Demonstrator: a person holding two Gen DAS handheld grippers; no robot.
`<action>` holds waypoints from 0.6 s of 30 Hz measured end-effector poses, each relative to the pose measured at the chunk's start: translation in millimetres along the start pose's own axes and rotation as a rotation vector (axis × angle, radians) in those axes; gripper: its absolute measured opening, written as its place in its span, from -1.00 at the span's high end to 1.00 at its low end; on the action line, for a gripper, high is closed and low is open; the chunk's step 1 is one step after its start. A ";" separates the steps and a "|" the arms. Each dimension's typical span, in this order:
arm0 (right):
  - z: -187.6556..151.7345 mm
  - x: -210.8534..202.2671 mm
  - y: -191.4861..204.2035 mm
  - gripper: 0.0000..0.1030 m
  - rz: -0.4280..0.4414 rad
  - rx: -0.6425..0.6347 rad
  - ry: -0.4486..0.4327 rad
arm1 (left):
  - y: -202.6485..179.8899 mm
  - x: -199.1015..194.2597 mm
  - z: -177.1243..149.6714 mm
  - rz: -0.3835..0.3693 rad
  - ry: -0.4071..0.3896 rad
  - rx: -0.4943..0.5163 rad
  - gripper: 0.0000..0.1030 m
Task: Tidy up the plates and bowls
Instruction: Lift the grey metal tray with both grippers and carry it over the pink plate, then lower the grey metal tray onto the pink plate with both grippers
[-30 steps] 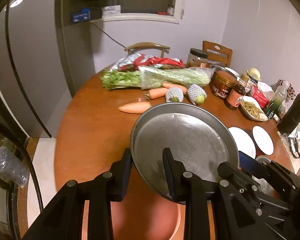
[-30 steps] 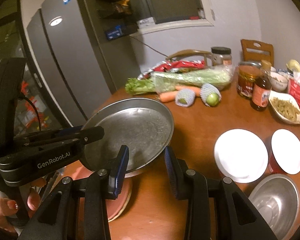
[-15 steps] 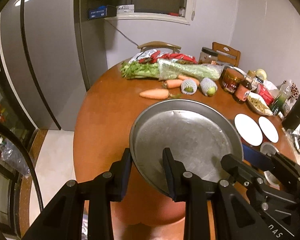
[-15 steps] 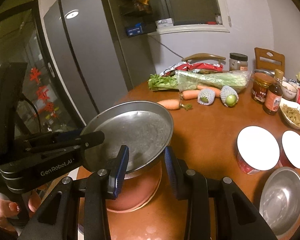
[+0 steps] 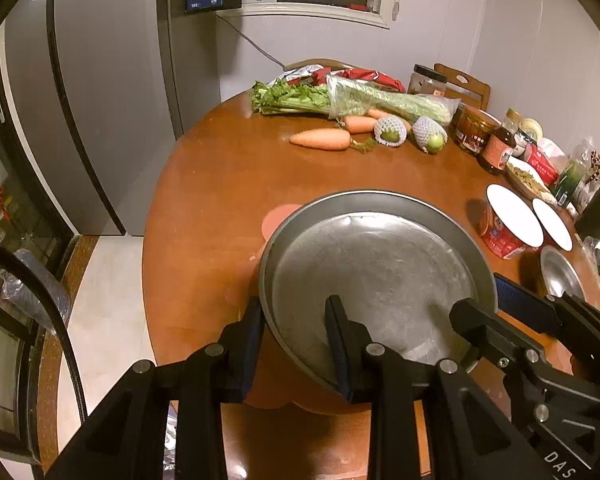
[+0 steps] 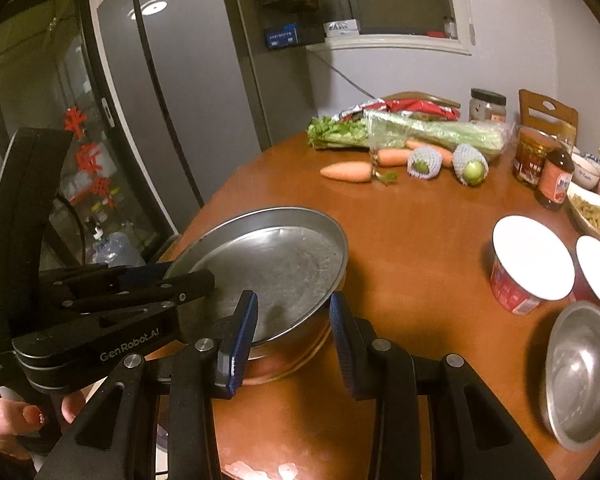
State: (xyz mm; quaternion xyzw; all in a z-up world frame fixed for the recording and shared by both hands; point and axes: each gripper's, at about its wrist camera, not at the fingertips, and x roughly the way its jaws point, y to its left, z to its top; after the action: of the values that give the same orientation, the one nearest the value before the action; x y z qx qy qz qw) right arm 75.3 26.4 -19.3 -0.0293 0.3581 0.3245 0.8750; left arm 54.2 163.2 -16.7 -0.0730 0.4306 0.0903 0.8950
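A large round metal plate (image 5: 376, 264) is held above a pink plate (image 5: 278, 216) that lies on the round wooden table (image 5: 220, 184). My left gripper (image 5: 296, 340) is shut on the metal plate's near rim, one finger inside, one outside. In the right wrist view the metal plate (image 6: 276, 264) sits tilted over the pink plate (image 6: 296, 364). My right gripper (image 6: 294, 320) straddles its near right rim with the jaws apart. A small metal bowl (image 6: 580, 372) rests at the right.
Two paper bowls with white lids (image 6: 532, 264) stand right of the plate. Carrots (image 6: 348, 170), celery (image 6: 412, 132), netted fruit, jars and bottles (image 6: 552, 180) line the far side. A fridge (image 6: 172, 112) and chairs surround the table.
Both grippers and the metal plate have risen and pulled back toward the table's near edge; the pink plate underneath shows more.
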 end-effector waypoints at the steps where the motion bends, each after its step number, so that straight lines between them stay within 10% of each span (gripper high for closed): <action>1: -1.8 1.2 -0.7 0.25 -0.002 -0.001 0.002 | -1.0 1.5 -2.6 0.000 -0.002 0.000 0.40; 18: -15.7 15.9 -8.0 0.24 -0.015 0.008 0.028 | -3.5 17.3 -14.4 0.002 0.023 0.003 0.39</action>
State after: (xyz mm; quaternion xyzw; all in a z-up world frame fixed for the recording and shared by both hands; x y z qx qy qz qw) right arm 79.0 24.3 -42.7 -0.0332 0.3715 0.3161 0.8723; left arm 54.7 158.5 -39.0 -0.0723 0.4412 0.0899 0.8899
